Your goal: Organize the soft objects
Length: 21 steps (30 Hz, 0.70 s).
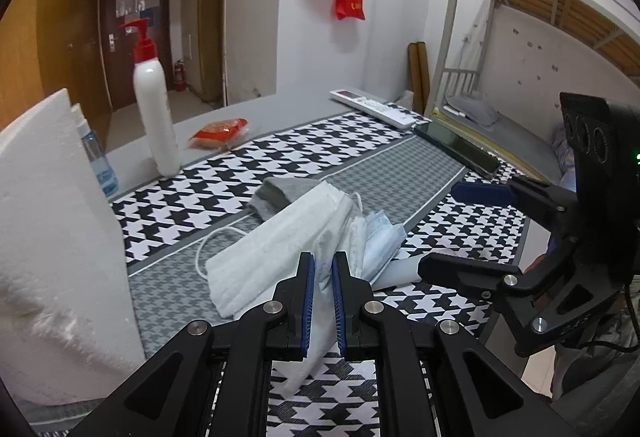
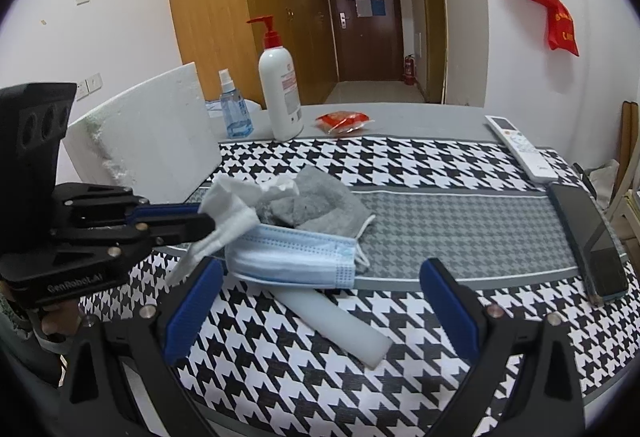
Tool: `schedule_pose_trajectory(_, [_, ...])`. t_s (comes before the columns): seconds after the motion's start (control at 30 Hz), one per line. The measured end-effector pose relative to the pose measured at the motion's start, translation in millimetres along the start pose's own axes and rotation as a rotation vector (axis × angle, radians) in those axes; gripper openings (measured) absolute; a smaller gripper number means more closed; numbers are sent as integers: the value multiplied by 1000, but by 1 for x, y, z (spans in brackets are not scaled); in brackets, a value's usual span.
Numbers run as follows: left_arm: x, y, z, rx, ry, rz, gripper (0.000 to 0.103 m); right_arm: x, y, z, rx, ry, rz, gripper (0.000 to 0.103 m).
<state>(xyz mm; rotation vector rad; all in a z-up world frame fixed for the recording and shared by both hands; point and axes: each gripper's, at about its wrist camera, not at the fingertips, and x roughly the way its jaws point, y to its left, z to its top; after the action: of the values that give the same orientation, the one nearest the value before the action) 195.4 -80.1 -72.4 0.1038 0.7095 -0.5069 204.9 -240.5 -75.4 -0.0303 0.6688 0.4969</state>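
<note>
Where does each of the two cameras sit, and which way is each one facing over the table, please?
Left wrist: sits behind the left gripper, angled down at the white mask pinched between its pads; the right gripper shows at its right, jaws open.
Right wrist: sits behind the right gripper, angled down at the blue mask and grey cloth; the left gripper shows at its left, holding the white mask.
Shared: the masks, pump bottle, remote, phone and checked mat.
</note>
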Motion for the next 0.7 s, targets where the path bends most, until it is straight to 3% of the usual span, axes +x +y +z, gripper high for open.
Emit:
schedule_pose_trajectory(0.33, [-38,12,-4,-38,-68,53,10,-1,10,5,-23,-12,12,101])
schedule_pose_trajectory(0.7, [-63,18,-16,-66,-87,120,10,-1,26,7,-50,-17,47,101])
